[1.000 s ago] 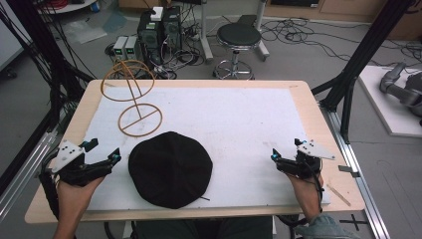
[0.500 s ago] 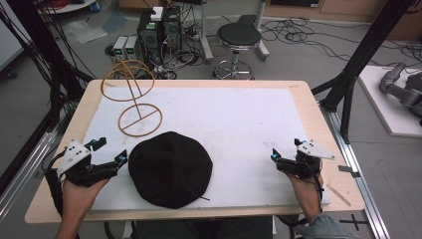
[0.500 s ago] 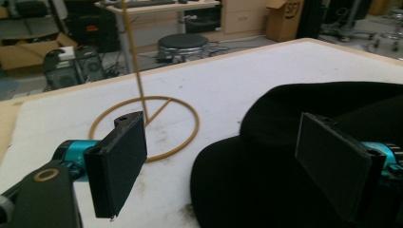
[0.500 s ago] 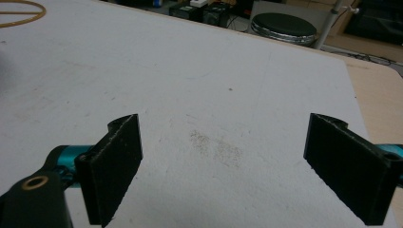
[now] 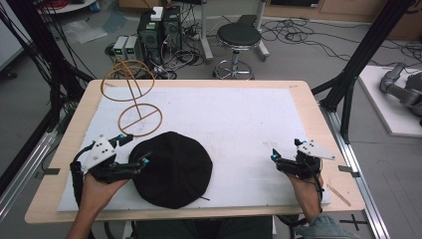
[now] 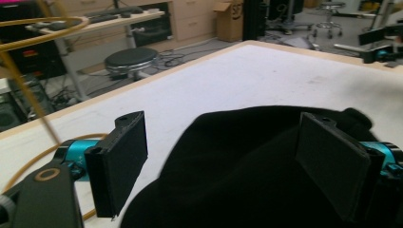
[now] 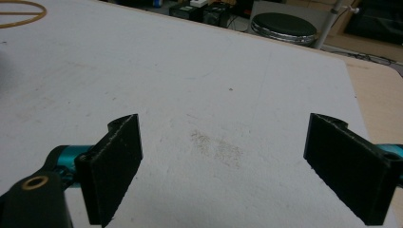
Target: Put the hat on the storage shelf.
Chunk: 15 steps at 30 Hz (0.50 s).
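High view: the left tool (image 5: 133, 149), held in the person's left hand (image 5: 99, 191), lies at the left edge of a black hat (image 5: 171, 169) that rests flat on the white mat of the tabletop (image 5: 303, 99). Its jaws stand apart, one tip over the near-left rim of the hat and the other tip over bare mat just beyond that rim. A wire hat stand (image 5: 132, 97) made of two wooden-coloured rings joined by a slanted rod stands just beyond the left tool, its lower ring close to the far rim of the hat.

Left gripper view: the left tool (image 6: 221, 161) shows both pads wide apart, with the black hat (image 6: 237, 161) filling the gap between them and reaching under the right-hand pad; whether the pads touch the cloth cannot be told. The ring of the hat stand (image 6: 28, 156) lies behind the left-hand jaw.

High view: the right tool (image 5: 274, 155), in the person's right hand (image 5: 304, 191), rests near the right edge of the mat, well apart from the hat.

Right gripper view: the right tool (image 7: 223, 166) has its jaws wide apart over bare, faintly stained mat, with nothing between them. A round stool (image 7: 283, 23) stands on the floor beyond the far edge of the tabletop.
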Motion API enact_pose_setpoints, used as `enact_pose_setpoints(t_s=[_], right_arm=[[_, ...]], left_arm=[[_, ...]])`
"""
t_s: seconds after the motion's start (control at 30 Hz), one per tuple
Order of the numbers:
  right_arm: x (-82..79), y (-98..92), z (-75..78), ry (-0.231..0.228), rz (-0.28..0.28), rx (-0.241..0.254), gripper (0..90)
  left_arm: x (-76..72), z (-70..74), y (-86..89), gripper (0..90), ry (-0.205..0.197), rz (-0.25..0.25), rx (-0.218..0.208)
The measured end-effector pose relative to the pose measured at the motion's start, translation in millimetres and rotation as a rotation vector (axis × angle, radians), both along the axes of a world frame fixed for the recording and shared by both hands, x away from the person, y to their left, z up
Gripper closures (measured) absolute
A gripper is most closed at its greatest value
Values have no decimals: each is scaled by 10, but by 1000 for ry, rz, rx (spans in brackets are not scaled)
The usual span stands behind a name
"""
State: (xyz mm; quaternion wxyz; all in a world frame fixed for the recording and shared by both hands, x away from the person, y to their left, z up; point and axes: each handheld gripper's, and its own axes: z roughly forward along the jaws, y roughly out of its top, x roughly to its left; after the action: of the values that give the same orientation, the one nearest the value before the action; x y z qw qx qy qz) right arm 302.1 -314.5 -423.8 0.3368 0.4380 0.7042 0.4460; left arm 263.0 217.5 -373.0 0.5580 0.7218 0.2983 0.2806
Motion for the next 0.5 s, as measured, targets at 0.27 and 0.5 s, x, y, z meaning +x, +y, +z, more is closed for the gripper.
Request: enact_pose_setpoints(t_s=[0.27,0.5], right_arm=[[-6,0,3,-4,2,4,125],[-6,0,6,-2,4,-2,124]], left_arm=[[13,10,-277,183,14,-97,18],[9,7,-435,183,28,-152,31]])
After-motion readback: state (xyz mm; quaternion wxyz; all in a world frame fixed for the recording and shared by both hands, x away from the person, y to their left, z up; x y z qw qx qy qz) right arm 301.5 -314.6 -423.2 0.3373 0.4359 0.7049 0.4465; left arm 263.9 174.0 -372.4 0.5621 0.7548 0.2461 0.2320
